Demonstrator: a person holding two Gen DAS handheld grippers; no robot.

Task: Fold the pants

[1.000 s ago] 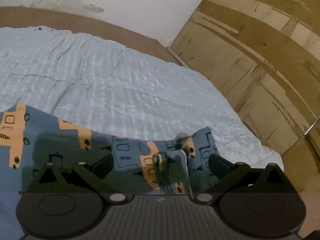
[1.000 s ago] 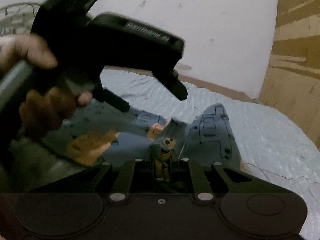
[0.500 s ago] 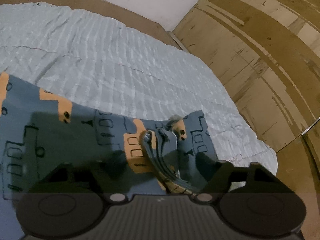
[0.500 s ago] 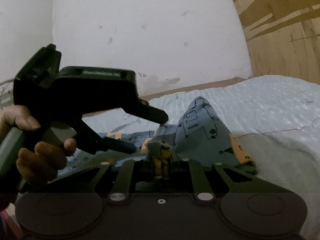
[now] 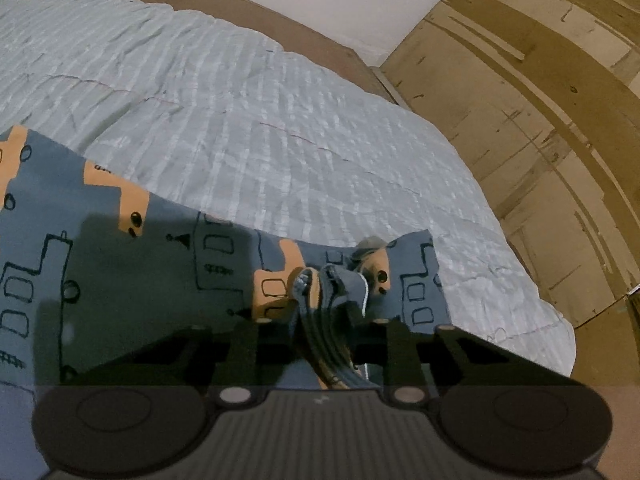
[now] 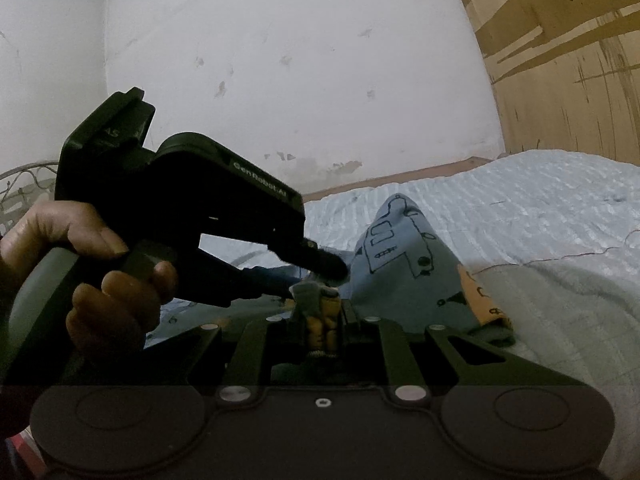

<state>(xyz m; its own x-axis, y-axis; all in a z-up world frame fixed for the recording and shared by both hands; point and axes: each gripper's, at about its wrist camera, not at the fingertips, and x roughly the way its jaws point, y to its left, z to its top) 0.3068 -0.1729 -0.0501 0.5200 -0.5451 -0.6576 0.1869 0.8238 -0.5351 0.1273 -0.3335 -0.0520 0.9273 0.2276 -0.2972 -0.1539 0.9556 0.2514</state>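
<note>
Left gripper: fingers clenched on a bunched edge of the pants, several layers stacked btwn the fingers. Rest of the fabric, blue-grey w/ orange patches, spreads to the left over the bed, so one end looks anchored flat while the pinched end is carried for the fold.

Right gripper: fingers also clenched, on a small wad of pants edge. Cloth rises in a tented peak just right of the fingers, i.e. lifted off the bed, prob. to clear it before laying over. Left hand and its gripper sit close at the left of this view, tips near the same bunch, so both grips seem to hold adjacent corners to keep the edge aligned.
</note>
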